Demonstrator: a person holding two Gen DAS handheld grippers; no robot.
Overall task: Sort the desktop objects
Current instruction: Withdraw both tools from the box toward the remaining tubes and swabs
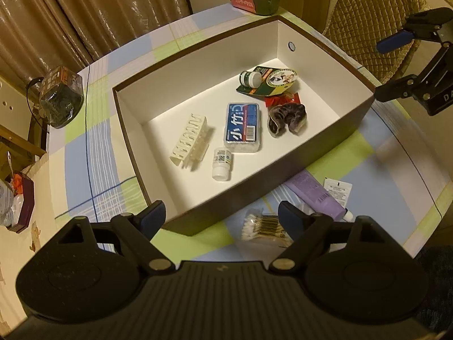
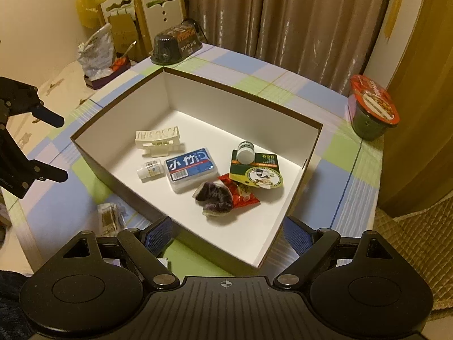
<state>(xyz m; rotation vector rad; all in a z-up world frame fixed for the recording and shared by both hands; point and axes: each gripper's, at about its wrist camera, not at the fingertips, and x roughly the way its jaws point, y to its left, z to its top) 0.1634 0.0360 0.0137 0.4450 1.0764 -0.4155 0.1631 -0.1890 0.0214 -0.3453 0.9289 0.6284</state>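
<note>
Curtains (image 2: 297, 14) hang behind a table covered with a checked cloth (image 2: 283, 85) in pale blue, green and white; a quilted chair (image 1: 368, 8) stands at its far side in the left wrist view. On the cloth sits a large open box (image 2: 119, 110), brown outside, white inside. Left gripper (image 1: 222, 217) hovers over the near corner of the box, jaws spread wide, nothing between them. Right gripper (image 2: 226, 233) hovers over the opposite near corner, jaws likewise apart and empty; it also shows in the left wrist view at upper right, above the box's edge. Inside the box, from the right wrist view: a blue-labelled clear case (image 2: 192, 172) near the centre, a cream hair claw (image 2: 158, 140) beyond it to the left, a dark scrunchie (image 2: 215, 197) nearest the right gripper, touching a red wrapper (image 2: 243, 195), a green card pack (image 2: 256, 171) with a small green-capped bottle (image 2: 245, 151) resting on it, and a small white bottle (image 2: 150, 170) just beside the case. Outside the box, near the left gripper's right finger: a purple tube (image 1: 320, 198), a bag of cotton swabs (image 1: 263, 226), and a white sachet (image 1: 338, 191) touching the tube. Two noodle bowls stand at the table edges: one red-lidded (image 2: 373, 104), one dark, upside down (image 2: 175, 44).
</note>
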